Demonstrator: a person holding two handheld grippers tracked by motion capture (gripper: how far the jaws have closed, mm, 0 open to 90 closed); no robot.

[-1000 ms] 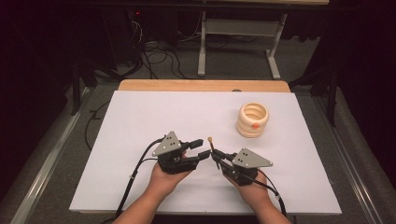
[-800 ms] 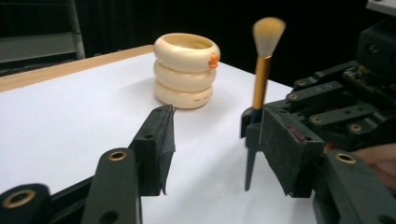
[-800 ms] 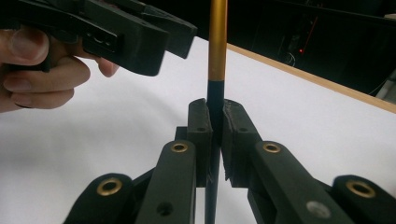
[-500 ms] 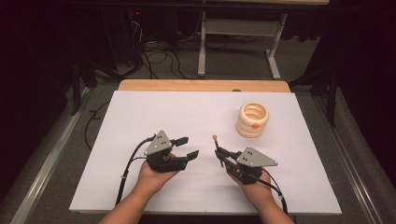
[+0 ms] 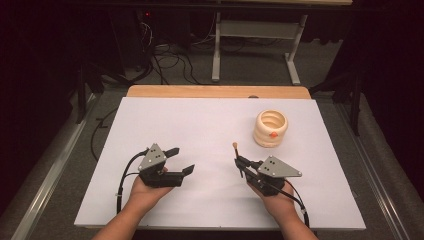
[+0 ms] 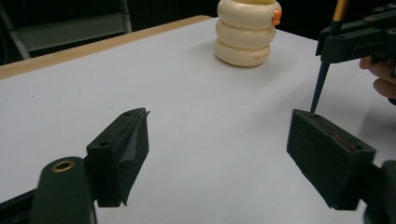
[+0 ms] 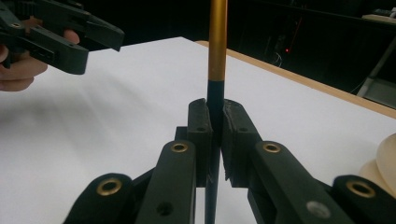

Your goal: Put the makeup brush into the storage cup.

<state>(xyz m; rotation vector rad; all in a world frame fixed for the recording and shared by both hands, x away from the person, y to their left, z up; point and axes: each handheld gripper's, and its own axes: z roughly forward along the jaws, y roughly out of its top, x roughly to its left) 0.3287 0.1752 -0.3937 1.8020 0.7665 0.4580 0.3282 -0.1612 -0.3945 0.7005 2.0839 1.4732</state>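
While left hand-held gripper (image 5: 180,161) gapes, right hand-held gripper (image 5: 240,163) pinching brush (image 7: 217,56), clear of table (image 5: 200,125) edges

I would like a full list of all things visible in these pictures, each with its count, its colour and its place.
table: one, white top with a wooden far edge, centre.
ringed holder: one, cream with a small orange piece on its rim, far right of the table, standing upright.
pen: one, dark lower part and gold upper part, clamped in the right gripper, roughly upright.
metal stand: one, grey, on the floor beyond the table.
cables: several, black, on the floor beyond the table.
left gripper: one, black, near left, jaws apart.
right gripper: one, black, near right.
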